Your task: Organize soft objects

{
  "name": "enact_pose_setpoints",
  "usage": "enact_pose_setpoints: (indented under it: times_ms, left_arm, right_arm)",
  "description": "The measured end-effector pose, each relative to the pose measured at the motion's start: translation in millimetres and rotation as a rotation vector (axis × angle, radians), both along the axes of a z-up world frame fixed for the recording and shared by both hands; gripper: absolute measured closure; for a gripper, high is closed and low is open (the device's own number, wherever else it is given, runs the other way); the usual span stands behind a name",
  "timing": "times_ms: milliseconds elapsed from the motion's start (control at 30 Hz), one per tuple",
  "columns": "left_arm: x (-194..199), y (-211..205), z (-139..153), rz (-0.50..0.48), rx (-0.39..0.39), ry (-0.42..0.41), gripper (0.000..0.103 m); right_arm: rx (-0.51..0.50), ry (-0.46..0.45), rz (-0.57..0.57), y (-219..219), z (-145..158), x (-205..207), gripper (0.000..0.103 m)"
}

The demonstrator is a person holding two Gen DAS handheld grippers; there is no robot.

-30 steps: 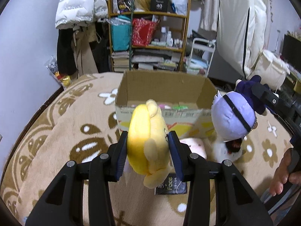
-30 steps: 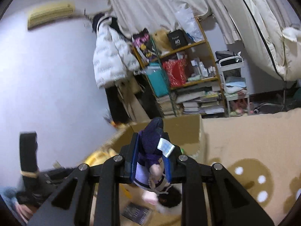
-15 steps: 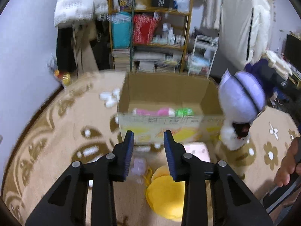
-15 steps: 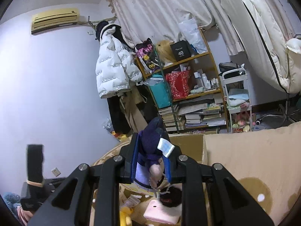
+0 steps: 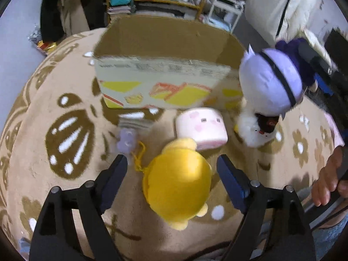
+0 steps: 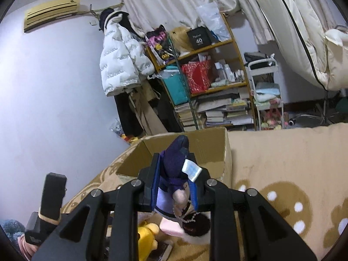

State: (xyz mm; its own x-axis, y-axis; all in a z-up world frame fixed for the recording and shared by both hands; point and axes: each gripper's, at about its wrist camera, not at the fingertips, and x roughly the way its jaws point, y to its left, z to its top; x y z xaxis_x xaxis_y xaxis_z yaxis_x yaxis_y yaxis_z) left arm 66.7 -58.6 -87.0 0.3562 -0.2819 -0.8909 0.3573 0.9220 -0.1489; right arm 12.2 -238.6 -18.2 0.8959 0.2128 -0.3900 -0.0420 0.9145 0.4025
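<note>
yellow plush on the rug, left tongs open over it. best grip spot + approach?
Grip the yellow plush across its round body, coming straight down from above. It lies flat on the rug between the open left tongs, its widest soft part centred there; the small feet and yellow cord look like poorer holds.

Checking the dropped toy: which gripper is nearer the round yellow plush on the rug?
Left. The open left gripper hovers just above the round yellow plush, fingers either side. The right gripper is off to the right, shut on the purple-haired plush doll.
</note>
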Motion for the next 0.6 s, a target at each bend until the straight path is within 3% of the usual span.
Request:
enact_pose_setpoints:
  times_ms: [200,267,333,600]
  left_arm:
    - [0,-23,-29,-0.060,0.111,0.064,0.020]
    - [-3,-27,-32,-0.075,0.132,0.055,0.041]
    - [-5,-28,-33,-0.080,0.144,0.041,0.052]
    - [-15,-8,16,0.007,0.089,-0.173,0.055]
  right_arm:
    - [-0.004,0.017,0.003,-2,-3,2,0.078]
    - [-0.009,0.021,0.004,-2,-4,2,0.078]
    - [-0.009,0.014,0.005,-2,-3,1,0.078]
    - [-0.003,-0.053,0.009,-4,13,-3,0.078]
